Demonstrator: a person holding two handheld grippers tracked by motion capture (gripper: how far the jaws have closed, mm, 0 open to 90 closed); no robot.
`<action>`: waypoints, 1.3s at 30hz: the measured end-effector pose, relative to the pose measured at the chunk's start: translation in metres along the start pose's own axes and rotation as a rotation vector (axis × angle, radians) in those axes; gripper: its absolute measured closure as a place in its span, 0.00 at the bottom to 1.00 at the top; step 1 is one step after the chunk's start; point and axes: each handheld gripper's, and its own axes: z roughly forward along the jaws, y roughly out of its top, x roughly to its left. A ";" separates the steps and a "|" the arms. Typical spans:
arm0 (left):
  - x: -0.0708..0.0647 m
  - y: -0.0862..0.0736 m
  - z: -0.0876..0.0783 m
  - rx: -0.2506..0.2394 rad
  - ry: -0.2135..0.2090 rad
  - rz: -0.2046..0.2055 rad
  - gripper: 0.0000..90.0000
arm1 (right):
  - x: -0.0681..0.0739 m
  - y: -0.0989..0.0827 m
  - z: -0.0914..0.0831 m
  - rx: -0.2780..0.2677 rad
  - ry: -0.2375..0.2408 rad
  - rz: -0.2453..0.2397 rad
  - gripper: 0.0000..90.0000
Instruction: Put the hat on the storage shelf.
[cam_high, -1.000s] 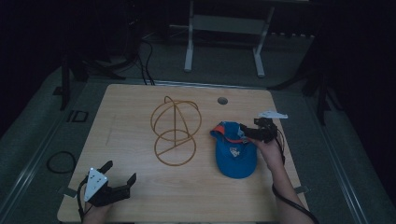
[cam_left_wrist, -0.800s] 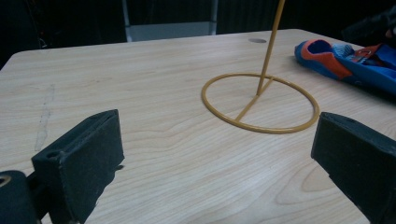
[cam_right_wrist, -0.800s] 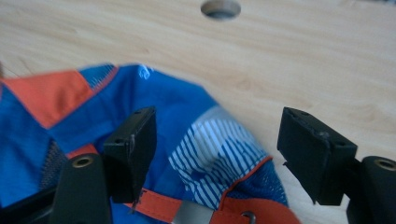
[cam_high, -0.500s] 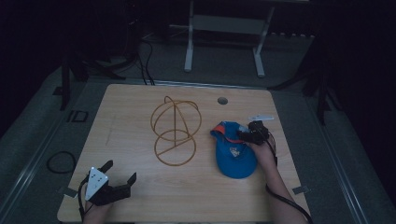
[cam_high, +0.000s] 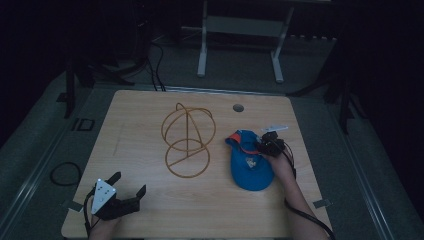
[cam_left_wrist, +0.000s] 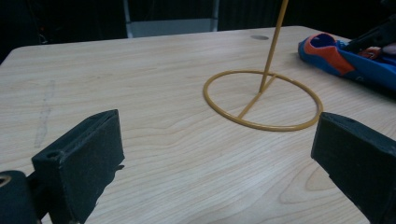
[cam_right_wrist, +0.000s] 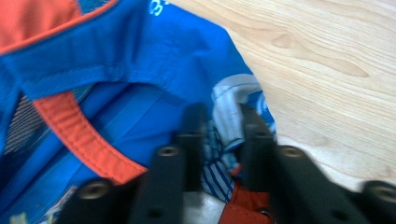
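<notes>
A blue cap (cam_high: 250, 167) with orange trim lies on the right side of the wooden table (cam_high: 145, 125); it also shows in the left gripper view (cam_left_wrist: 355, 63). My right gripper (cam_high: 264, 146) is down on the cap's far edge. Its jaws have just been closing, and in the right gripper view they pinch a fold of the cap (cam_right_wrist: 140, 70) between the pads, right gripper (cam_right_wrist: 224, 126). A yellow wire stand (cam_high: 188, 140) with a ring base (cam_left_wrist: 264, 100) rises at mid-table. My left gripper (cam_high: 127, 186) rests at the near left corner, open and empty (cam_left_wrist: 215, 140).
A round grey grommet (cam_high: 238, 107) sits in the tabletop behind the stand. A white frame's legs (cam_high: 202, 55) stand on the dark floor beyond the table, with cables nearby. A cable trails from the right gripper along the person's forearm (cam_high: 295, 195).
The right gripper sank onto the cap and its jaws closed on the fabric. The left gripper stayed where it was.
</notes>
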 end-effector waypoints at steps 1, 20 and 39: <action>0.001 0.000 0.000 -0.003 0.006 -0.005 0.03 | 0.002 0.000 0.000 -0.001 -0.004 -0.010 0.91; 0.004 0.003 -0.002 0.014 0.055 -0.031 0.03 | 0.002 0.020 -0.084 -0.260 -0.058 0.048 0.96; -0.001 0.053 -0.010 -0.012 -0.017 -0.049 0.03 | 0.014 0.048 -0.178 -0.441 -0.095 -0.002 0.96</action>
